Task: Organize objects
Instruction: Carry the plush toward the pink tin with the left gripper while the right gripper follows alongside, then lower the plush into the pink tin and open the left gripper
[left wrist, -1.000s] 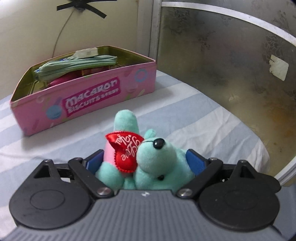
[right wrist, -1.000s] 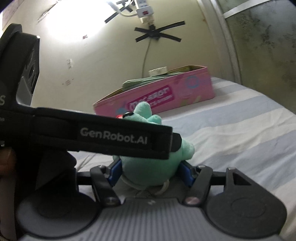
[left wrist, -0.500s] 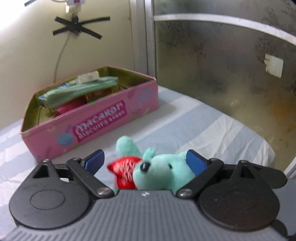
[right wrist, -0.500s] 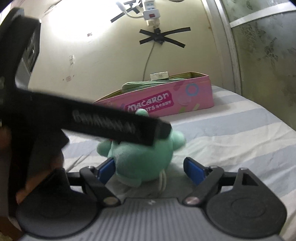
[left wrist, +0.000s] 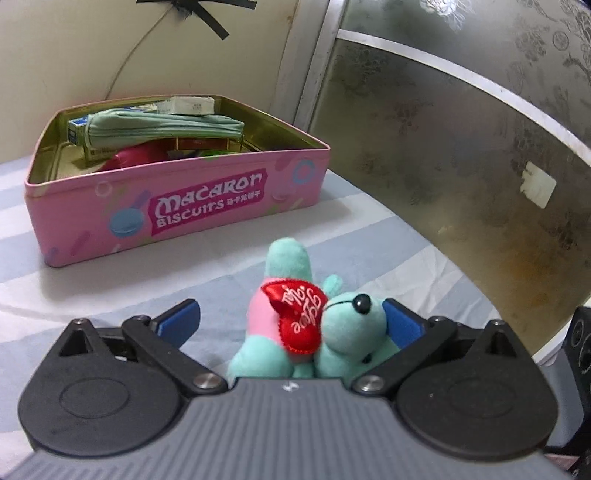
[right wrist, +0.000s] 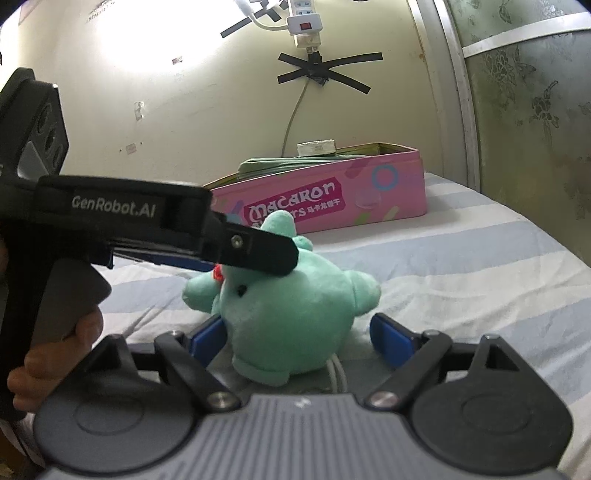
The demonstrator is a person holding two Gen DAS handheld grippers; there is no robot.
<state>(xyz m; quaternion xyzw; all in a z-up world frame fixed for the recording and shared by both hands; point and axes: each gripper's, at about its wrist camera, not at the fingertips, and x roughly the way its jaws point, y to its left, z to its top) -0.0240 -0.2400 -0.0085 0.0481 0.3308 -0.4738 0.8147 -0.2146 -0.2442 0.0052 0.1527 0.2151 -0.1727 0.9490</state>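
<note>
A teal plush toy [left wrist: 343, 328] with a pink body and a red satin heart lies on the striped bed sheet [left wrist: 369, 236]. It sits between the open jaws of my left gripper [left wrist: 291, 321], its head against the right pad, the left pad clear of it. The right wrist view shows the same toy [right wrist: 291, 314] from behind, between the open jaws of my right gripper [right wrist: 299, 332], neither pad pressing it. The left gripper's body [right wrist: 155, 229] crosses above the toy there. The pink Macaron biscuit tin [left wrist: 177, 199] stands open beyond it.
The tin holds a green pouch [left wrist: 162, 125], small boxes and a red item. A frosted glass door [left wrist: 461, 147] runs along the bed's right side. A wall with a power strip [right wrist: 304, 18] and taped cable lies behind the tin. A white cord [right wrist: 338, 373] lies under the toy.
Both grippers opened and let the toy go. The toy dropped from the raised left gripper onto the sheet, and the left gripper came down around it again, nearer the tin.
</note>
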